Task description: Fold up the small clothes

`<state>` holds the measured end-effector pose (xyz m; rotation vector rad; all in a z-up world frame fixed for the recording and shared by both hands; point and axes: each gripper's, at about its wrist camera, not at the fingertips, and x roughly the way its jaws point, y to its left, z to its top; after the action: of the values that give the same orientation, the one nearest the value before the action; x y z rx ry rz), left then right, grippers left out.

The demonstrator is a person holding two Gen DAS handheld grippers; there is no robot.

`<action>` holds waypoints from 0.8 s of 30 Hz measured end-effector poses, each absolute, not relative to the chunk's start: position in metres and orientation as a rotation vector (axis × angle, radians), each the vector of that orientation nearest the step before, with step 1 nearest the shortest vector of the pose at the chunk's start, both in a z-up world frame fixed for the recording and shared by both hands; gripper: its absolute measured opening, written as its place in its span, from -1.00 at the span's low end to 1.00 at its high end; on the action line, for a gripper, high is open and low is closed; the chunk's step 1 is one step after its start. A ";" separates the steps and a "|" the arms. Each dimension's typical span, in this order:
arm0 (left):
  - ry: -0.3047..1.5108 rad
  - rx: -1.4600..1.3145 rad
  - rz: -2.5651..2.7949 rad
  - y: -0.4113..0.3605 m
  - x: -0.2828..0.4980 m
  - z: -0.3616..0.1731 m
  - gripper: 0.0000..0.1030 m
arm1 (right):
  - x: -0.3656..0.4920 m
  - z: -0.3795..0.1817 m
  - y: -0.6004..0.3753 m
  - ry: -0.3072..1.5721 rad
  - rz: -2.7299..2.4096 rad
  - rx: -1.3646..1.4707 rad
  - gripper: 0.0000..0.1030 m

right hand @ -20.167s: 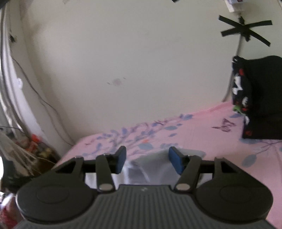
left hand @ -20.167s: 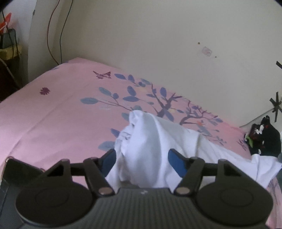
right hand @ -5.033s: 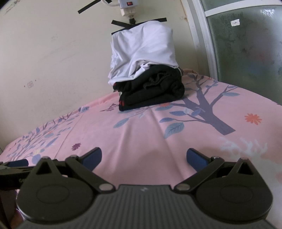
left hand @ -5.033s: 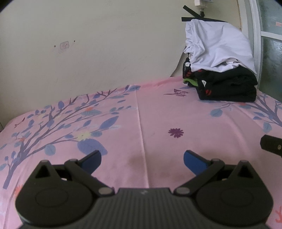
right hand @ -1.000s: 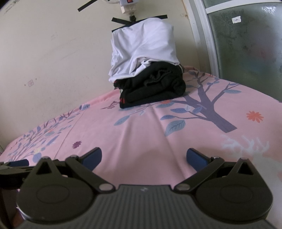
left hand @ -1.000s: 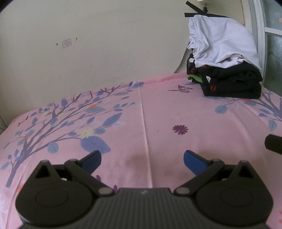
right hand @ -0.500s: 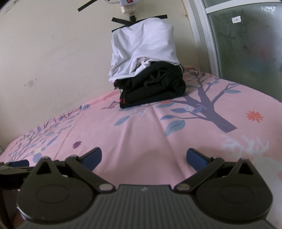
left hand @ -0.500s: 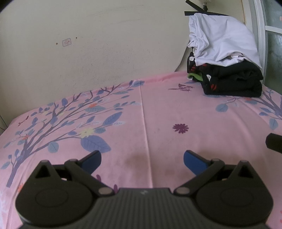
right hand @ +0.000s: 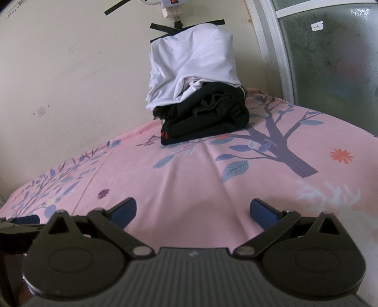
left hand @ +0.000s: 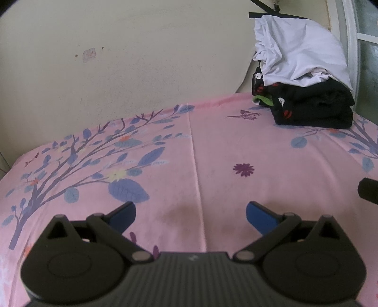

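A white garment [left hand: 300, 54] [right hand: 193, 63] lies folded on top of a pile of black clothes [left hand: 314, 106] [right hand: 208, 120] at the far corner of the bed, against the wall. My left gripper [left hand: 190, 212] is open above bare pink sheet, well short of the pile. My right gripper [right hand: 192, 210] is also open with nothing between its blue pads, the pile straight ahead of it. A dark part of the right gripper [left hand: 368, 191] shows at the right edge of the left wrist view, and the left gripper [right hand: 21, 224] shows low at the left edge of the right wrist view.
The bed has a pink sheet [left hand: 212, 153] [right hand: 189, 170] printed with a purple tree, leaves and flowers. A cream wall [left hand: 141, 59] runs behind it. A frosted glass door [right hand: 330, 59] with a white frame stands at the right. A power strip [right hand: 171, 7] hangs on the wall above the pile.
Twenty seconds ago the left gripper held the white garment on the sheet; now it lies on the pile and both grippers are empty. Over the last second almost nothing has moved.
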<state>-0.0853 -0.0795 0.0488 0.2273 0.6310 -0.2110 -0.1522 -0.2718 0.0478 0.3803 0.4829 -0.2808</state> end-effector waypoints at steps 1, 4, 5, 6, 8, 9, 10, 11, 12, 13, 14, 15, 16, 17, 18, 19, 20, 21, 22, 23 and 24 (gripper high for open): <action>0.632 0.226 -0.211 -0.079 -0.085 0.049 1.00 | -0.152 0.048 -0.272 0.483 -0.281 0.380 0.89; 0.630 0.225 -0.213 -0.079 -0.086 0.049 1.00 | -0.153 0.048 -0.271 0.483 -0.281 0.381 0.89; 0.629 0.226 -0.213 -0.079 -0.086 0.049 1.00 | -0.152 0.048 -0.271 0.483 -0.281 0.381 0.89; 0.627 0.228 -0.213 -0.080 -0.086 0.049 1.00 | -0.153 0.048 -0.271 0.483 -0.280 0.381 0.89; 0.620 0.233 -0.215 -0.080 -0.087 0.049 1.00 | -0.153 0.048 -0.271 0.483 -0.279 0.381 0.89; 0.617 0.235 -0.214 -0.080 -0.087 0.049 1.00 | -0.153 0.048 -0.271 0.483 -0.278 0.381 0.89; 0.615 0.238 -0.212 -0.080 -0.088 0.049 1.00 | -0.153 0.048 -0.270 0.483 -0.278 0.382 0.89; 0.613 0.240 -0.211 -0.080 -0.088 0.050 1.00 | -0.153 0.048 -0.270 0.483 -0.277 0.383 0.89; 0.612 0.240 -0.211 -0.080 -0.088 0.050 1.00 | -0.153 0.048 -0.270 0.483 -0.278 0.383 0.89; 0.611 0.239 -0.209 -0.080 -0.088 0.050 1.00 | -0.153 0.048 -0.269 0.482 -0.277 0.384 0.89; 0.610 0.237 -0.207 -0.079 -0.088 0.050 1.00 | -0.153 0.048 -0.269 0.483 -0.276 0.384 0.89; 0.610 0.233 -0.205 -0.078 -0.088 0.050 1.00 | -0.152 0.047 -0.268 0.484 -0.274 0.384 0.89; 0.610 0.229 -0.202 -0.078 -0.088 0.051 1.00 | -0.153 0.047 -0.268 0.485 -0.273 0.384 0.89; 0.612 0.225 -0.199 -0.077 -0.088 0.051 1.00 | -0.152 0.047 -0.268 0.485 -0.272 0.384 0.89; 0.616 0.223 -0.196 -0.077 -0.087 0.051 1.00 | -0.153 0.048 -0.269 0.485 -0.271 0.384 0.89; 0.620 0.220 -0.195 -0.076 -0.086 0.051 1.00 | -0.153 0.048 -0.269 0.485 -0.272 0.384 0.89; 0.622 0.218 -0.195 -0.076 -0.086 0.051 1.00 | -0.153 0.048 -0.268 0.486 -0.272 0.385 0.89; 0.624 0.217 -0.195 -0.076 -0.085 0.051 1.00 | -0.153 0.048 -0.268 0.486 -0.272 0.385 0.89; 0.625 0.217 -0.194 -0.076 -0.085 0.050 1.00 | -0.153 0.048 -0.269 0.485 -0.272 0.384 0.89; 0.625 0.217 -0.194 -0.076 -0.085 0.050 1.00 | -0.153 0.048 -0.269 0.485 -0.272 0.384 0.89; 0.626 0.217 -0.195 -0.076 -0.085 0.050 1.00 | -0.153 0.048 -0.269 0.485 -0.272 0.384 0.89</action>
<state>-0.0851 -0.0759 0.0502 0.2171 0.6256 -0.1946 -0.1528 -0.2691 0.0476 0.3845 0.4850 -0.2718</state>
